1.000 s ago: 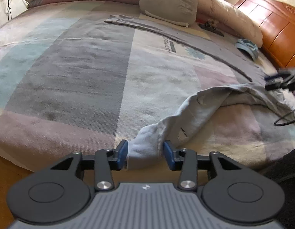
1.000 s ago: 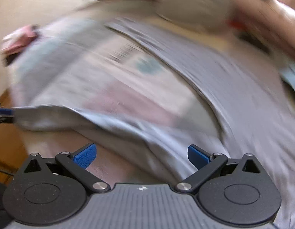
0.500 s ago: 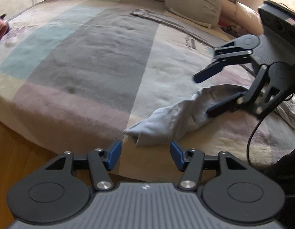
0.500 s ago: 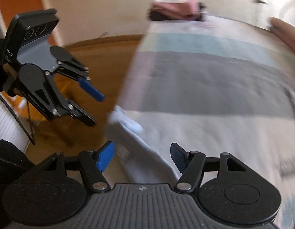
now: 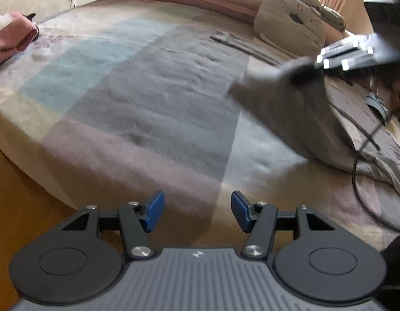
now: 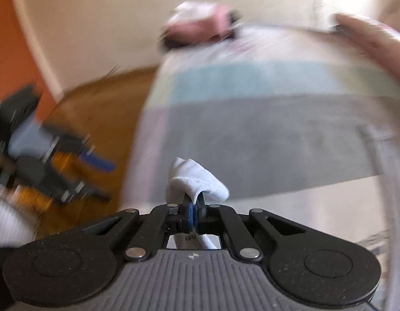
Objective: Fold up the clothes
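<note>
Two blue-padded fingers (image 6: pixel 191 213) of the right gripper (image 6: pixel 194 213) are pinched tight on a fold of the pale grey garment (image 6: pixel 200 181), whose cloth bunches just past the tips. From the left wrist view, that garment (image 5: pixel 298 108) hangs lifted above the bed (image 5: pixel 137 98), trailing down to the blanket at the right (this part is blurred). The left gripper (image 5: pixel 197 211) holds its fingers partly apart with nothing between them, over the bed's near edge. A folded pink cloth (image 5: pixel 11 35) lies at the far left corner, a beige pillow (image 5: pixel 290 23) near the head.
</note>
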Demonstrator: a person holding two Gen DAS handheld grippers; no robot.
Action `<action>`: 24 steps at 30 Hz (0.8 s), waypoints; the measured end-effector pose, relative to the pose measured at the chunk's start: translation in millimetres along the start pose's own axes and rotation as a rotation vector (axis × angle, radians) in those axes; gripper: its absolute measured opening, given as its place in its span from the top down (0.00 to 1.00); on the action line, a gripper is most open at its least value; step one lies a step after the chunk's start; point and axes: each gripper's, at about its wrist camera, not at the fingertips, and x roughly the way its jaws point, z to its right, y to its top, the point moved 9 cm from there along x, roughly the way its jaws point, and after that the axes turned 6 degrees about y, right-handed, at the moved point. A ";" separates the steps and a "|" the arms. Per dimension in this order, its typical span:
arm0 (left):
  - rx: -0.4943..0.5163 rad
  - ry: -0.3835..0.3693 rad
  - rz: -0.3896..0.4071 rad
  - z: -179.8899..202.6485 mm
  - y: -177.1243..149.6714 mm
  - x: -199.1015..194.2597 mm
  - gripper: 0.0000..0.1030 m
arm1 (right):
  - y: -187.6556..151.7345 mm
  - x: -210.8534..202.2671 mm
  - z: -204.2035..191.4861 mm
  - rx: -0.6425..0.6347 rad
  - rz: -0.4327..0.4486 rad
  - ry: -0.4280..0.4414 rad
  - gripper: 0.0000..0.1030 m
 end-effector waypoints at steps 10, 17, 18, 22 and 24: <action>-0.038 0.019 0.030 -19.0 5.6 1.1 0.44 | 31.2 5.4 14.3 0.100 0.059 -0.034 0.98; -0.126 0.012 0.026 -29.6 -9.3 -7.5 0.43 | 16.7 88.7 -45.0 0.090 -0.103 0.152 0.89; -0.135 0.005 0.024 -29.3 -11.5 -8.3 0.43 | 13.6 94.5 -49.1 0.108 -0.115 0.178 0.86; -0.140 -0.036 0.009 -21.1 -14.9 -5.2 0.41 | 9.5 92.1 -47.4 0.152 -0.107 0.198 0.67; -0.141 -0.061 0.002 -15.7 -14.1 -1.3 0.41 | 8.4 78.8 -36.3 0.177 -0.081 0.170 0.63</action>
